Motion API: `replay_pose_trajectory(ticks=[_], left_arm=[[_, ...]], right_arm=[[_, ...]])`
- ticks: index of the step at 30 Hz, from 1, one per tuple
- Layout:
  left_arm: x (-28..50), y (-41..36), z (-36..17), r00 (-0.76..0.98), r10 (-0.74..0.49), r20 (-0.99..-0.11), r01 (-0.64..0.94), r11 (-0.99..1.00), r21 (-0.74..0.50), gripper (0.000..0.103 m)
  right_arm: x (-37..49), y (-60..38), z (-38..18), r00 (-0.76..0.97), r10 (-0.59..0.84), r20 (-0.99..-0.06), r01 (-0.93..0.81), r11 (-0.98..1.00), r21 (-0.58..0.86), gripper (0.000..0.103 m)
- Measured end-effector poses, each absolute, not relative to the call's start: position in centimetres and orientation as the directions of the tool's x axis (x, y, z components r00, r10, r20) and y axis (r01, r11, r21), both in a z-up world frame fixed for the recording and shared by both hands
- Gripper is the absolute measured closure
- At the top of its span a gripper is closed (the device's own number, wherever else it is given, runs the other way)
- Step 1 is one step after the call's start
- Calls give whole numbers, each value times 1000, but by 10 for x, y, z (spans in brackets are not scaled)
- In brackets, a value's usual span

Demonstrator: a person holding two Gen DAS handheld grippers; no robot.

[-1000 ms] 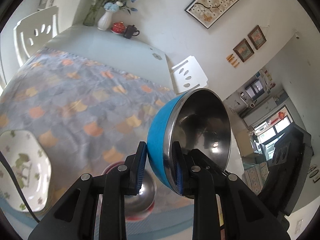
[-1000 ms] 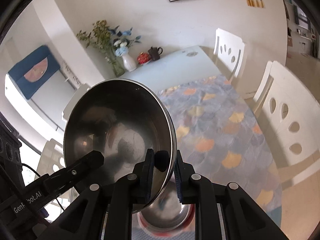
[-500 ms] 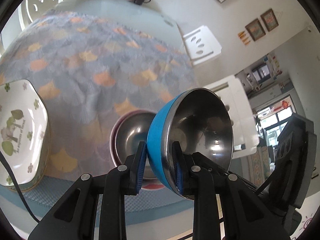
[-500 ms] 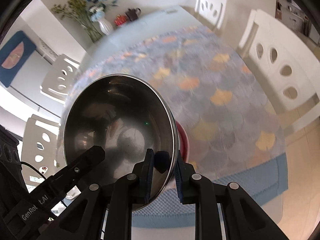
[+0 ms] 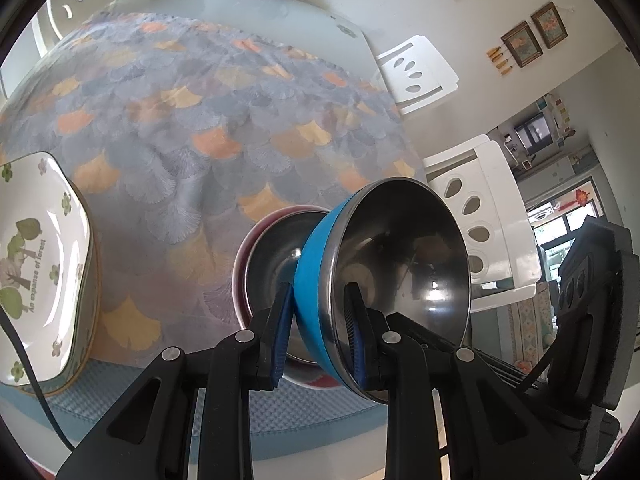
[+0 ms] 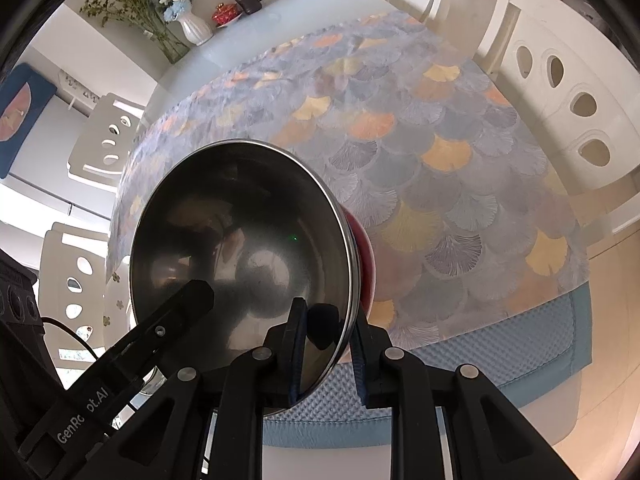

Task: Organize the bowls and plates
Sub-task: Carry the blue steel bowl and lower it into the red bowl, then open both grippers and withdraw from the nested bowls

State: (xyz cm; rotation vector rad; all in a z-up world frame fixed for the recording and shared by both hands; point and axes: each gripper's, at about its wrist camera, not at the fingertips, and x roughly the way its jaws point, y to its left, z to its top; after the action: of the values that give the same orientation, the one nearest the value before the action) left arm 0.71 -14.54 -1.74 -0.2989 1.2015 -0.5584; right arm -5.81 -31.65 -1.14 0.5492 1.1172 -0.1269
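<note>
We work over a table under a leaf-patterned cloth, white chairs around it. At near left sits a plate. Our left gripper is clamped on the rim of a tilted blue bowl, above a red bowl. Our right gripper pinches a steel bowl by its rim.
</note>
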Motion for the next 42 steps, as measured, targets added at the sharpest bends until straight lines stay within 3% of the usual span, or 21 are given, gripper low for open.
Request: replay_pose_trajectory(ticks=[20, 42], left_arm=[[10, -140, -30, 203, -561, -802, 205, 826, -526, 81], [22, -115, -35, 255, -531, -808, 198, 847, -494, 78]], right_arm=[[-56, -322, -27, 389, 276, -879, 405, 806, 432, 82], [-61, -335, -16, 428, 275, -861, 401, 796, 454, 82]])
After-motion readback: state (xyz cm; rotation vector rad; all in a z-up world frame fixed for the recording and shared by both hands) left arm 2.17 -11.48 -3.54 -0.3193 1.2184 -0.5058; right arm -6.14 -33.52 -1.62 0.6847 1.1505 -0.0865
